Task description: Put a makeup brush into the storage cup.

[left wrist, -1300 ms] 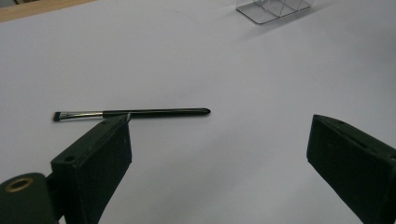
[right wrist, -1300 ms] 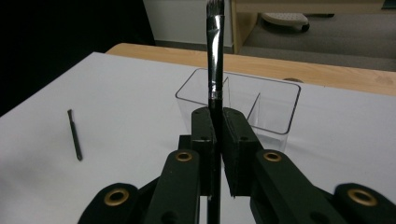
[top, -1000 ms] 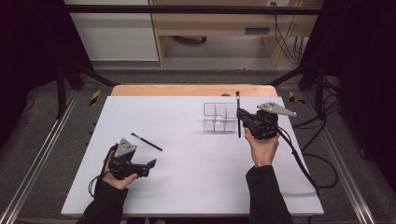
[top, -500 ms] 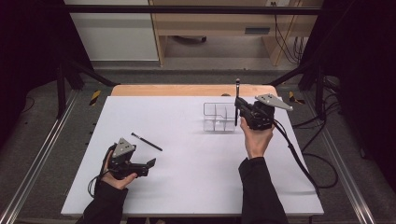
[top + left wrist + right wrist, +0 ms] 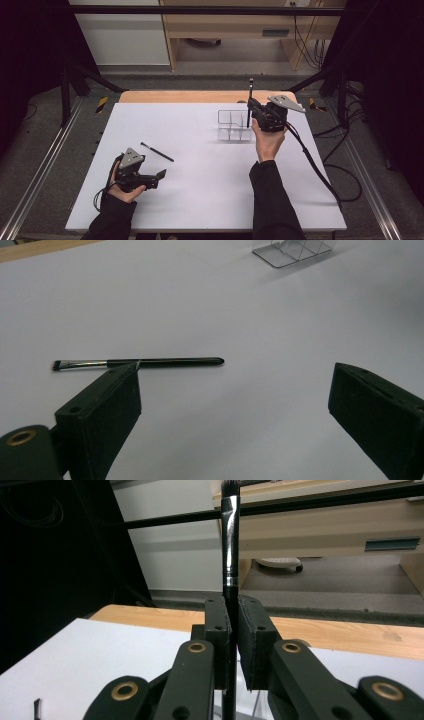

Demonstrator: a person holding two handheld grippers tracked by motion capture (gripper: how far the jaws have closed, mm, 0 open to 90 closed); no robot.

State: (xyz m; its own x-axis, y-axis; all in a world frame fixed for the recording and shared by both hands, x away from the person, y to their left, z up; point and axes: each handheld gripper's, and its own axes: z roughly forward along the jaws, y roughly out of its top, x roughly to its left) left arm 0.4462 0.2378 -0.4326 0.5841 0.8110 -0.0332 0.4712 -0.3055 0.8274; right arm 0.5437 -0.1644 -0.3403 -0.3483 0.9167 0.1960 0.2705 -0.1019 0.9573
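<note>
Right tool point(image 5: 251, 109) clamps a brush point(image 5: 249, 102) upright over the organizer point(image 5: 234, 125); lower it in. Left tool point(image 5: 161, 174) gapes, empty, near the organizer-side brush point(image 5: 157, 152).

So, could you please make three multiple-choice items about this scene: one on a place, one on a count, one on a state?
1. Where does the loose brush lie?
A. on the white table
B. inside the clear organizer
C. on the floor

2. How many brushes are there?
A. one
B. two
C. four

3. How is the right gripper?
A. open, holding nothing
B. shut on an upright brush
C. shut on a cable

Answers: 1 A, it lies flat on the table near the left gripper; 2 B, one lying, one held; 3 B, the jaws pinch its handle, bristles up.
</note>
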